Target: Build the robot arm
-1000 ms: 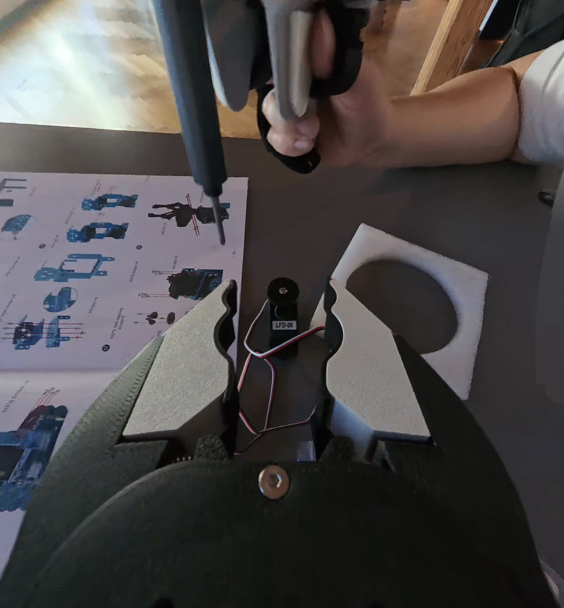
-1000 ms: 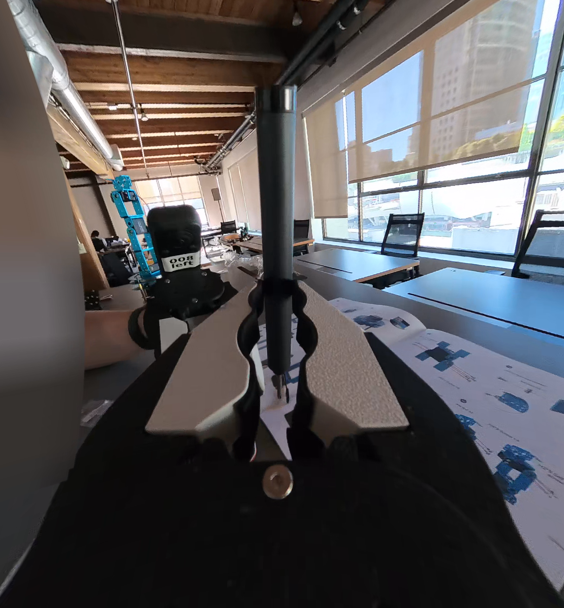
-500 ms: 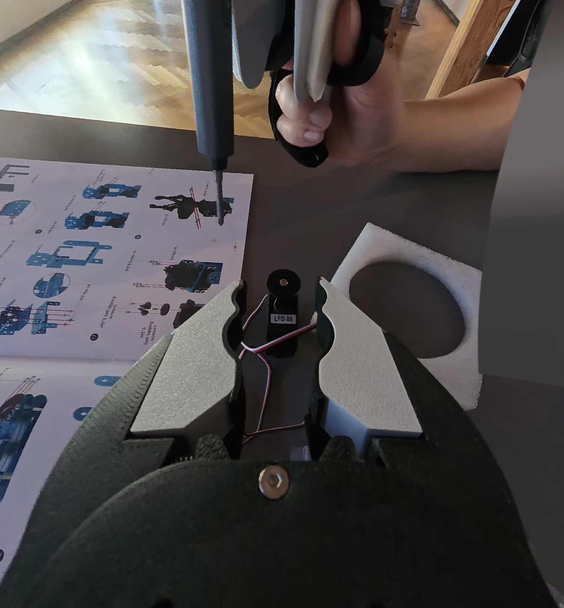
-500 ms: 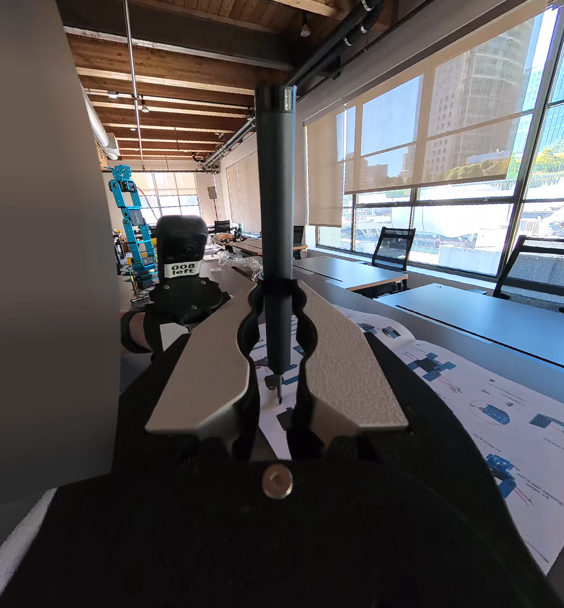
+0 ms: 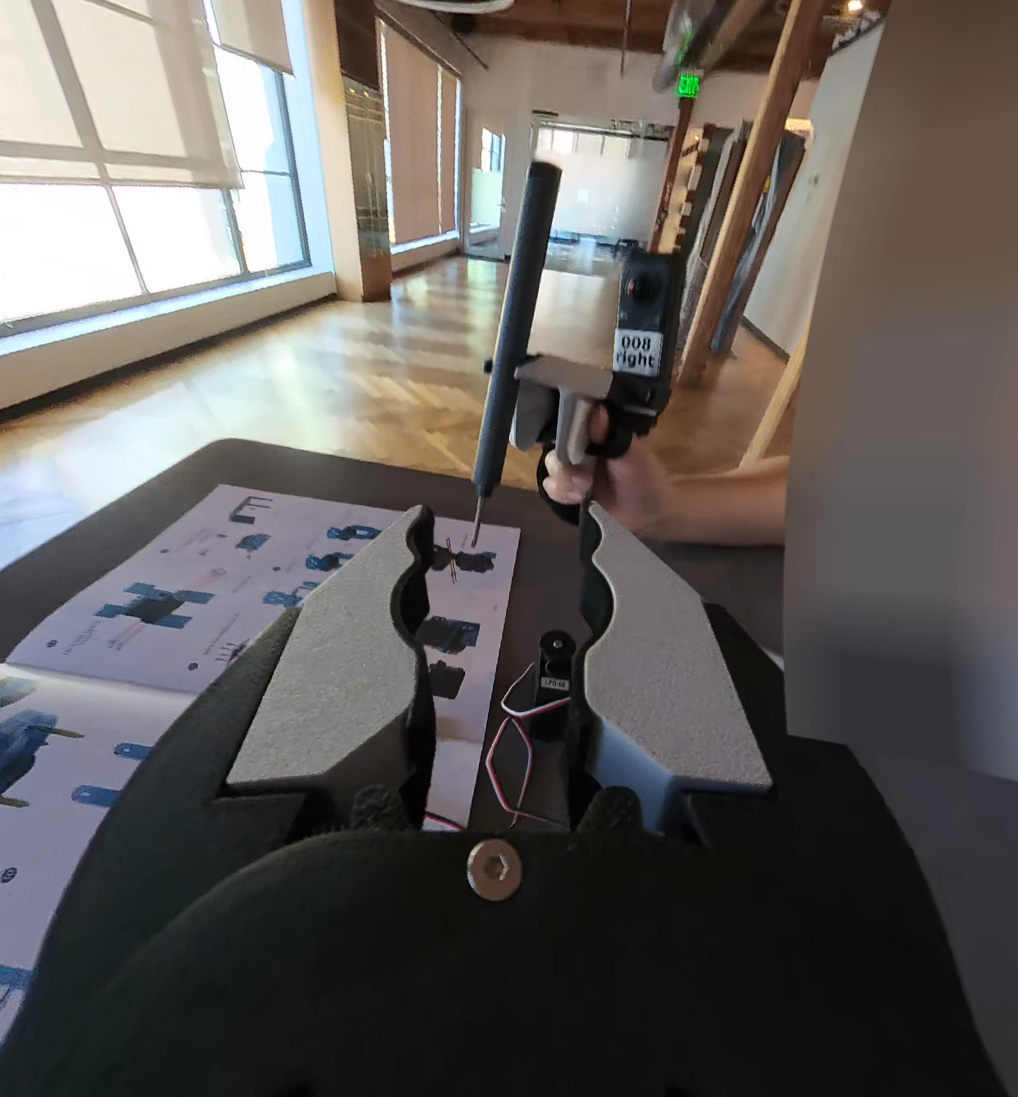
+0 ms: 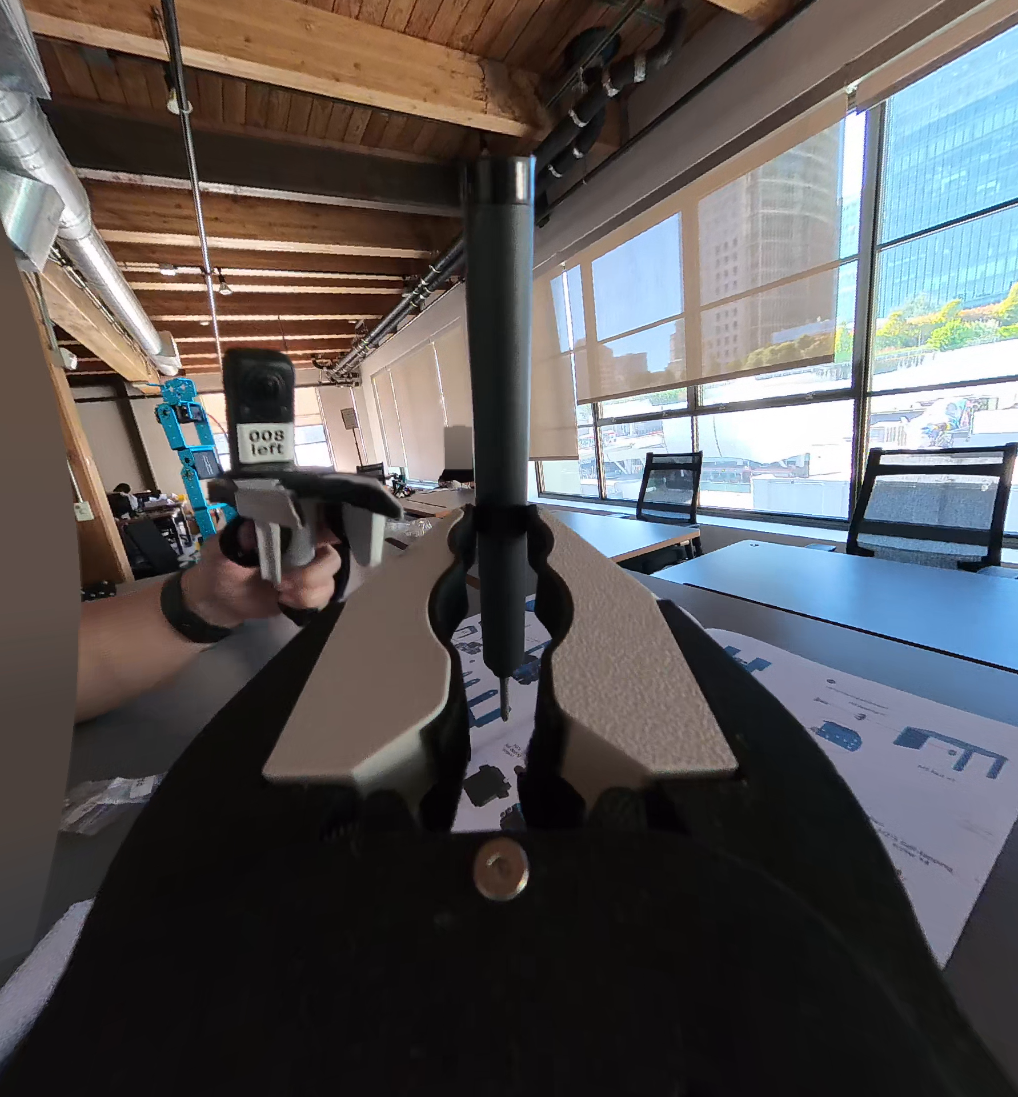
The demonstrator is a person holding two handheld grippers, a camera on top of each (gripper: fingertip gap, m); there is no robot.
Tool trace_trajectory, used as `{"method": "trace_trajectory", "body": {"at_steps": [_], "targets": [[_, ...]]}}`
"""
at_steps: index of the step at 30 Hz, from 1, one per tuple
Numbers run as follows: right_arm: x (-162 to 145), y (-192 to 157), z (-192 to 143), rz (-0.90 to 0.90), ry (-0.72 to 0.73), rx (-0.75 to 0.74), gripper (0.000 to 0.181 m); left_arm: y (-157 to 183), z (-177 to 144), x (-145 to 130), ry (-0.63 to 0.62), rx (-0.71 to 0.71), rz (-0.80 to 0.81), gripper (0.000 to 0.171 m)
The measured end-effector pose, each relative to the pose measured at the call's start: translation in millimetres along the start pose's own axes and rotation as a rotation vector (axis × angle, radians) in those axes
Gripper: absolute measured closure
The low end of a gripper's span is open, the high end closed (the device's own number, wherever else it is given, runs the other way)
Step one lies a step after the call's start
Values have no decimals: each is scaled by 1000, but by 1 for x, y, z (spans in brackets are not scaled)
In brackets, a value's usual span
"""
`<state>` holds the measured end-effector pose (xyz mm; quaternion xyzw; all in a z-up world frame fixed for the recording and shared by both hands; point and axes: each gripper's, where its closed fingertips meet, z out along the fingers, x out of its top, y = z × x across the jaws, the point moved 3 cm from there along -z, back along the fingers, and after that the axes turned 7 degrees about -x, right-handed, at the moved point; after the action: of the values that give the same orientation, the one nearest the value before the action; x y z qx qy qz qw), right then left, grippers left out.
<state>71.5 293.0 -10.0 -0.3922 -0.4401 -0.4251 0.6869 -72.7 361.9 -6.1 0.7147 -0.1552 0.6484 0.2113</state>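
Observation:
My left gripper is open and empty, raised above the dark table. A small black servo with red, white and black wires lies on the table under the jaws, close to the right finger. My right gripper is shut on a dark grey screwdriver, held upright with its tip just above a printed instruction sheet. In the left wrist view the right gripper holds the screwdriver over the sheet's far corner. The left gripper shows at the left of the right wrist view.
A clear plastic bag lies on the table at the left. A blue robot arm stands far behind. Other desks and office chairs stand along the windows. A wooden floor lies beyond the table's far edge. My hands' fingertips stand some 12 cm from each other. The left tips stand about 12 cm off the small black servo.
My left gripper has risen, tilted up and opened a little; the servo now lies by its right finger. The right gripper with the screwdriver has turned and drawn back.

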Motion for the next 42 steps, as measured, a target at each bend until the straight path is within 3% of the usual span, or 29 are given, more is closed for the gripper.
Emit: {"method": "trace_trajectory", "body": {"at_steps": [5,10,15,18,22,26,29,33,42], "targets": [[6,-6,-3,-73,28,9,166,43,0,27,33,71,-23,121],[26,-12,-11,-53,74,66,166,117,-19,5,50,265,-163,122],[43,-11,-17,267,111,192,166,198,-53,-46,160,581,-447,122],[41,-38,-11,428,51,366,166,242,-69,-47,313,683,-544,124],[28,-132,-4,509,-214,659,166,298,-87,-22,426,817,-552,125],[-11,-223,-5,473,-747,926,165,350,-93,-7,341,979,-576,125],[-42,-266,-7,288,-1051,967,165,379,-94,4,320,1065,-575,126],[-79,-298,-7,-64,-1285,927,165,401,-98,18,342,1115,-585,126],[-159,-330,-25,-507,-1526,826,165,427,-94,35,266,1183,-596,125]]}}
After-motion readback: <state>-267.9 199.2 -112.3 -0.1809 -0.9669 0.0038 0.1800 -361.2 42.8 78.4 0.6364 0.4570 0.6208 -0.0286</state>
